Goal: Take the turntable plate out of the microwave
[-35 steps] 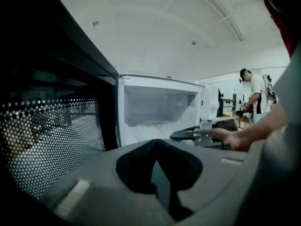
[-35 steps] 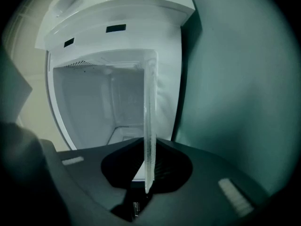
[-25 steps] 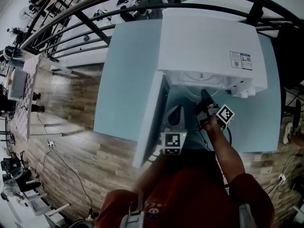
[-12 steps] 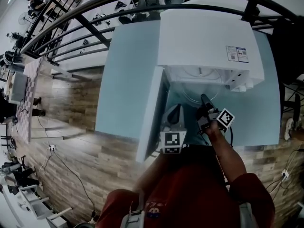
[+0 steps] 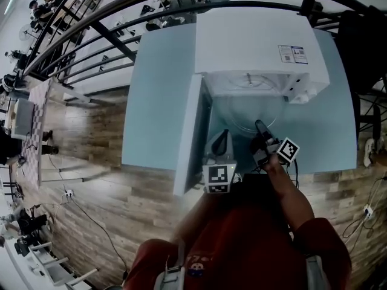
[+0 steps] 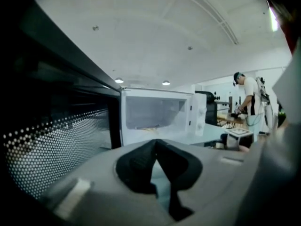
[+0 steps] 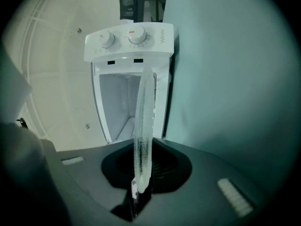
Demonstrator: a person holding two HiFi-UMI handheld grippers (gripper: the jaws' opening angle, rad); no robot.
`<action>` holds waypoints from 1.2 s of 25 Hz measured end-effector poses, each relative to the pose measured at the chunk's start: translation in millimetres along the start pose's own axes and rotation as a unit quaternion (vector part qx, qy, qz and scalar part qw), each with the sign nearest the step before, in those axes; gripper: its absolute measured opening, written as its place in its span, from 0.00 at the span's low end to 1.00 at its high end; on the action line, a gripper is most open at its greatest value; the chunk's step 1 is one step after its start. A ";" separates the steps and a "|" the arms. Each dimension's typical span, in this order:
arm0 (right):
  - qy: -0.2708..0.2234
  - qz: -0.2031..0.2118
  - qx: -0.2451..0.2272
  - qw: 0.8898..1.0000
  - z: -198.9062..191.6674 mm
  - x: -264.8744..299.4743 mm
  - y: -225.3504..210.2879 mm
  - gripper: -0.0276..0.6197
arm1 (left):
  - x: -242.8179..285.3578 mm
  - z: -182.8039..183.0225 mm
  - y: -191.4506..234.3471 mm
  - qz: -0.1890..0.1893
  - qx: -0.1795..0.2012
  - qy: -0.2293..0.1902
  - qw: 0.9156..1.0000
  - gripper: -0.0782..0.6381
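Observation:
The white microwave (image 5: 260,47) stands on a pale blue table (image 5: 157,101) with its door (image 5: 192,135) swung open to the left. The clear glass turntable plate (image 5: 242,116) lies level in front of the cavity mouth. My right gripper (image 5: 260,125) is shut on its near rim. In the right gripper view the plate (image 7: 143,121) shows edge-on, and my right gripper (image 7: 136,182) clamps its rim before the open microwave (image 7: 129,74). My left gripper (image 5: 225,135) hovers beside the door, left of the plate. Seen in its own view, my left gripper (image 6: 155,142) is shut with nothing held.
The open door's perforated window (image 6: 56,140) fills the left of the left gripper view, close beside that gripper. A black railing (image 5: 121,17) curves behind the table. Wood floor with cables (image 5: 78,210) lies to the left. A person (image 6: 247,100) stands far off.
My right gripper has drawn the plate out of the cavity toward me. The left gripper has moved back too. The microwave now sits farther from both.

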State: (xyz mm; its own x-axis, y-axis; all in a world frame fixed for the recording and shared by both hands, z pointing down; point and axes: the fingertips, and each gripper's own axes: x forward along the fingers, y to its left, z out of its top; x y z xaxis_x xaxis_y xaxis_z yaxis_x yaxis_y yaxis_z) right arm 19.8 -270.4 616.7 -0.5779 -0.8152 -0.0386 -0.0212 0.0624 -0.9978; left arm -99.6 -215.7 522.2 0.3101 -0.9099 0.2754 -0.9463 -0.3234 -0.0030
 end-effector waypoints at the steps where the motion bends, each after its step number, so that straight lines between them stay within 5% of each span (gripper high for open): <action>1: -0.001 0.001 -0.003 1.000 -0.4 -3.4 1.3 0.08 | -2.4 -0.8 -1.0 -0.001 0.000 0.000 1.000 0.11; 30: -0.003 0.046 -0.009 0.999 -26.2 -133.2 33.6 0.09 | -73.9 -20.3 -57.0 -0.009 0.001 -0.010 1.000 0.11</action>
State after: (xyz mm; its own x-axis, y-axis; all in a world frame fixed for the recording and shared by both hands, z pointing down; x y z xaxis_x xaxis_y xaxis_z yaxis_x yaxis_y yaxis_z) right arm 74.6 -144.7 589.7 -0.5728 -0.8091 -0.1312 0.0181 0.1475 -0.9889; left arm -70.5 -124.7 521.5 0.3297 -0.9084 0.2570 -0.9401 -0.3410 0.0006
